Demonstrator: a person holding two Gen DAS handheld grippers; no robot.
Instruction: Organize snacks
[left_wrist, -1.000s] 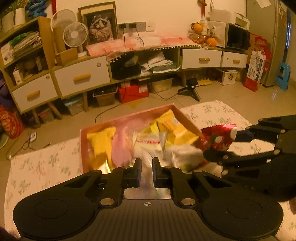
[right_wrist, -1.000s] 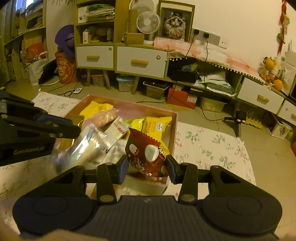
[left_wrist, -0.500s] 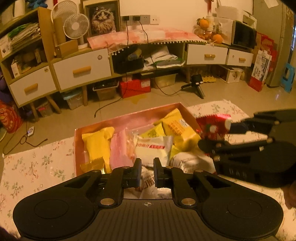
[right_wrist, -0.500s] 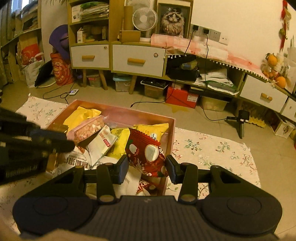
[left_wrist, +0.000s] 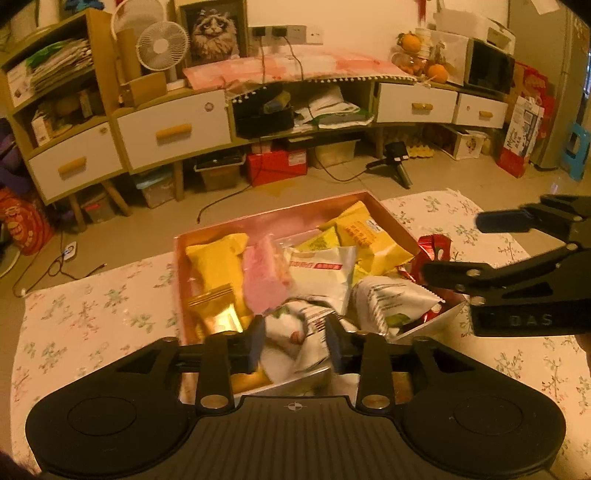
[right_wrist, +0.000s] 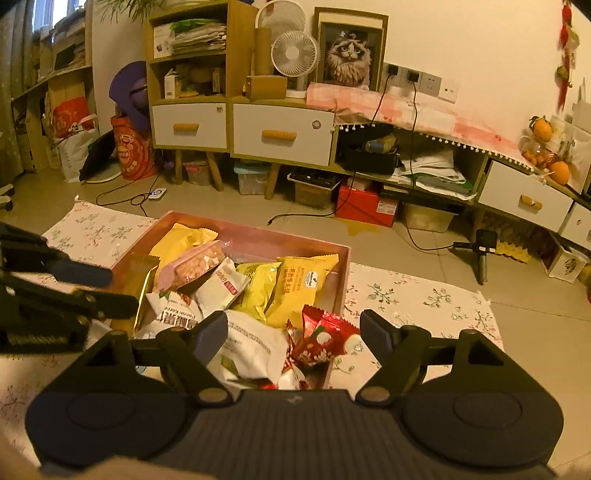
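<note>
Snack box (right_wrist: 341, 273) sits on the floral cloth (right_wrist: 417, 295) on the floor, stuffed with packets. The right tongs (right_wrist: 293, 330) have just been opening and now stand wide, with the red packet (right_wrist: 317, 338) lying loose between them, neither pad touching it. It's slumped in the box's near right corner, about 5 o'clock from the yellow packets (right_wrist: 295, 284). The left tongs (left_wrist: 295, 339) have just been opening too, only to a narrow gap, with a crumpled white packet (left_wrist: 295, 328) behind the gap; can't tell if the pads touch it. A pink bag (left_wrist: 264, 280) leans at about 12 o'clock from them, and a silver packet (left_wrist: 391, 299) lies at roughly 2.
</note>
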